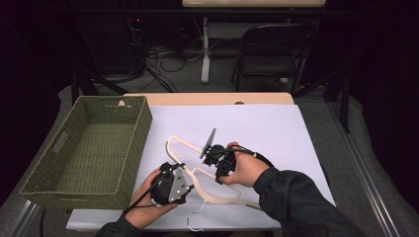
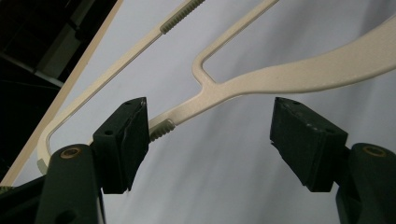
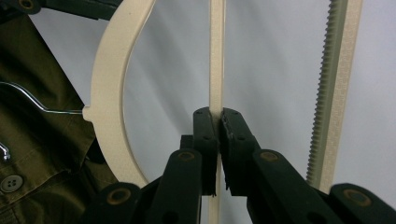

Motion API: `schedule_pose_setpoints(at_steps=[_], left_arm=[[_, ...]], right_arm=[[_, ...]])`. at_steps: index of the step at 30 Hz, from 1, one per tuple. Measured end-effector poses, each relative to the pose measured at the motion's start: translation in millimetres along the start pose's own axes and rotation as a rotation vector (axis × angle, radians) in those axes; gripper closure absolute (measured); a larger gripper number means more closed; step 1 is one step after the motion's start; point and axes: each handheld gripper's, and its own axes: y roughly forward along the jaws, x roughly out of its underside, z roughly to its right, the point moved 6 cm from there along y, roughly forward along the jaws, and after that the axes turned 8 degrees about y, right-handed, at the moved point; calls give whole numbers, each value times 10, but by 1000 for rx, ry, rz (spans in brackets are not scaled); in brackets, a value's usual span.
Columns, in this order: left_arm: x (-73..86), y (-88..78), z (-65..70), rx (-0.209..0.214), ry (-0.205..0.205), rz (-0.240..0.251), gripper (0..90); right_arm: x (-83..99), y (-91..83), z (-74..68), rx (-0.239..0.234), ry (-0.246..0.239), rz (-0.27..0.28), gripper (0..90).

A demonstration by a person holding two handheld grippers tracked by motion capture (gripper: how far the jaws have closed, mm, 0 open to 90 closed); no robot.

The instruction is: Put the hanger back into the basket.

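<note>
While your right gripper [image 3: 218, 116] is clamped on a thin inner bar of the cream hanger [image 1: 197, 174] lying on the white sheet [image 1: 267, 128], your left gripper [image 2: 210, 135] gapes around its shoulder, ungripped, so the lift toward the woven basket [image 1: 89, 148] isn't done yet.

High cam looks fwd/down from above both grippers; each gripper cam sits close behind its jaws; all share the hanger [image 1: 197, 170].

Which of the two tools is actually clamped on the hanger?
The right tool: its jaws are shut on a thin inner bar of the cream hanger. The left tool stands open, the hanger's arm only passing between its jaws.
</note>
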Motion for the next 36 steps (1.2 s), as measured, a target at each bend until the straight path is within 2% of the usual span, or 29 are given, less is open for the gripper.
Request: schedule_pose_setpoints(at_steps=[2,8,10,13,20,22,29,34,35,36], left_arm=[[-7,2,1,3,9,2,285],[-31,40,17,3,33,3,285],[-40,53,25,5,47,0,285],[-47,69,36,3,67,-4,285],[-70,107,74,16,95,-5,285],[-74,119,83,18,104,-4,286],[-89,161,101,24,138,-2,289],[-92,181,132,24,171,0,355],[-97,184,137,18,182,6,371],[-98,190,144,9,210,6,390]], right_arm=[[3,-10,1,4,-3,-20,857],[-12,12,-18,-2,-7,-4,856],[-10,8,-24,-3,-3,-23,856],[-20,24,-26,-5,-8,-6,856],[-28,16,-37,-6,-7,-27,856],[-37,28,-38,-10,-10,-8,856],[-38,32,-48,-17,-19,-17,856],[-30,40,-47,-23,-28,-28,857],[-28,44,-47,-23,-31,-29,856],[-25,44,-47,-25,-36,-35,857]])
